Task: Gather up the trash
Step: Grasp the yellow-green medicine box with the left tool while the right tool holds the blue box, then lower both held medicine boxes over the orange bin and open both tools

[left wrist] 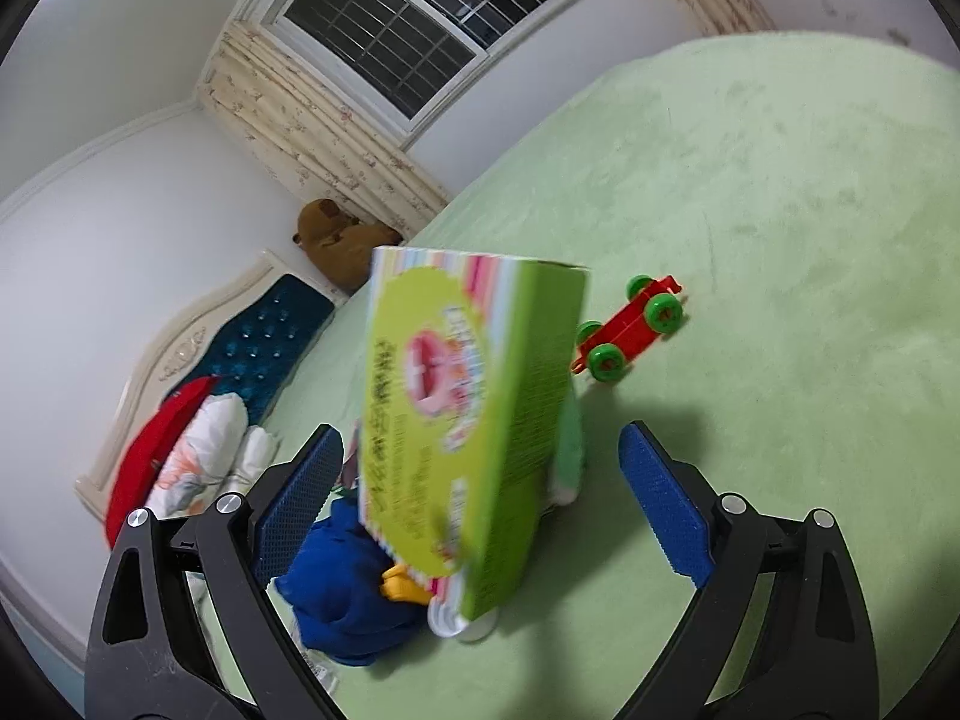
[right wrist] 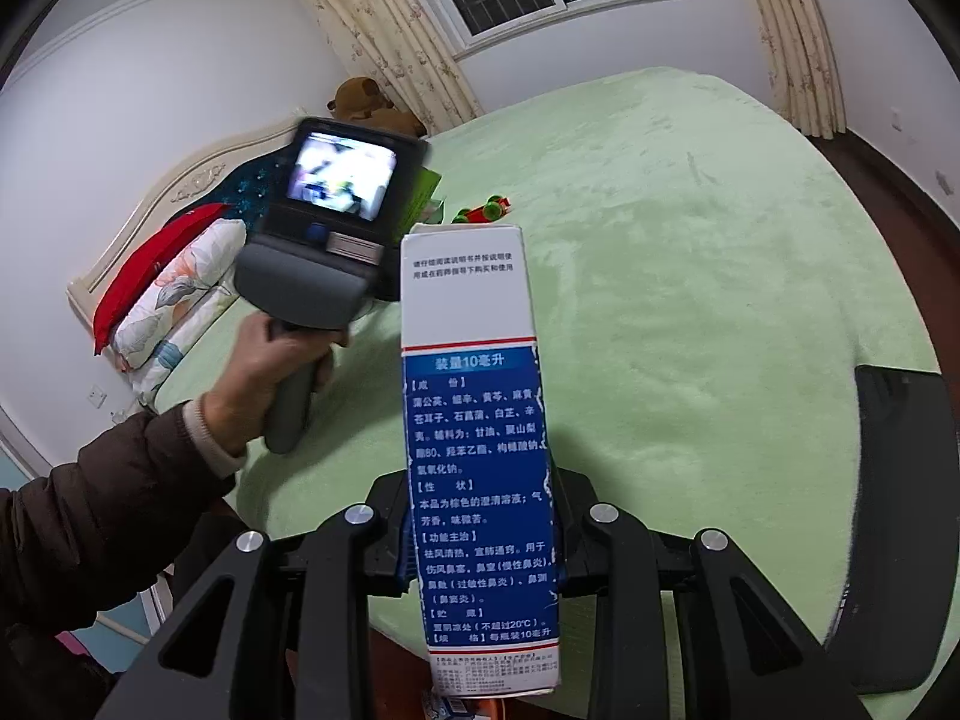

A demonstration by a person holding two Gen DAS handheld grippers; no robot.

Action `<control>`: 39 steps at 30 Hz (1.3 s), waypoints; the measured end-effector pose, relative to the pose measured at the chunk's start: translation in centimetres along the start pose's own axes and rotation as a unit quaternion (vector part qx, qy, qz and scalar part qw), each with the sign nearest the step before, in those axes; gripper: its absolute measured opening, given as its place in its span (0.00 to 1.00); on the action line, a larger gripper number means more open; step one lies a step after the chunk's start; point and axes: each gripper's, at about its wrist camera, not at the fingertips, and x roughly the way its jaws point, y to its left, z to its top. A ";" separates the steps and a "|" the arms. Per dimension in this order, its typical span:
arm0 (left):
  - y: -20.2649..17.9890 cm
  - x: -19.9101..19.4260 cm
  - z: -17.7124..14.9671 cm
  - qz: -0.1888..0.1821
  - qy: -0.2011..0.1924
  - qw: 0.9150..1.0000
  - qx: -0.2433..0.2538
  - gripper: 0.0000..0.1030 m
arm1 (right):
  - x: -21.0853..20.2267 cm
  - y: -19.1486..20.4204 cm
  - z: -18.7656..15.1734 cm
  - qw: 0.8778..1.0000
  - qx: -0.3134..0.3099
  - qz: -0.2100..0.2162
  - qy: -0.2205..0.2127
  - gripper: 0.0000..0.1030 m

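In the left wrist view a green carton (left wrist: 474, 420) with a pink cartoon picture stands tilted on the green bed between the fingers of my left gripper (left wrist: 480, 498). The jaws are wide open and neither blue pad touches the carton. A blue cloth (left wrist: 342, 588), a yellow piece (left wrist: 399, 588) and a white round lid (left wrist: 450, 621) lie at its base. In the right wrist view my right gripper (right wrist: 483, 546) is shut on a tall white and blue medicine box (right wrist: 480, 462), held upright above the bed edge. The left gripper's body (right wrist: 336, 228) shows there, held by a hand.
A red toy car with green wheels (left wrist: 636, 324) lies on the green bed cover (left wrist: 750, 210). Pillows (left wrist: 198, 456) and a blue tufted headboard (left wrist: 264, 336) are at the left, a brown teddy bear (left wrist: 336, 240) in the corner. A black object (right wrist: 900, 528) sits at the right bed edge.
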 end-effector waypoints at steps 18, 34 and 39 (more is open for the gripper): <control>3.0 2.3 1.7 0.028 0.005 0.995 -0.097 0.55 | 1.3 0.3 -0.3 1.000 -0.005 0.008 0.018 0.31; 19.5 2.9 -3.9 -0.280 -0.004 0.908 -0.312 0.29 | 0.9 2.8 -0.1 0.999 -0.033 0.004 0.018 0.31; 23.0 0.2 -5.7 -0.340 -0.043 0.881 -0.325 0.29 | 1.0 4.1 -0.1 0.999 -0.047 0.006 0.020 0.31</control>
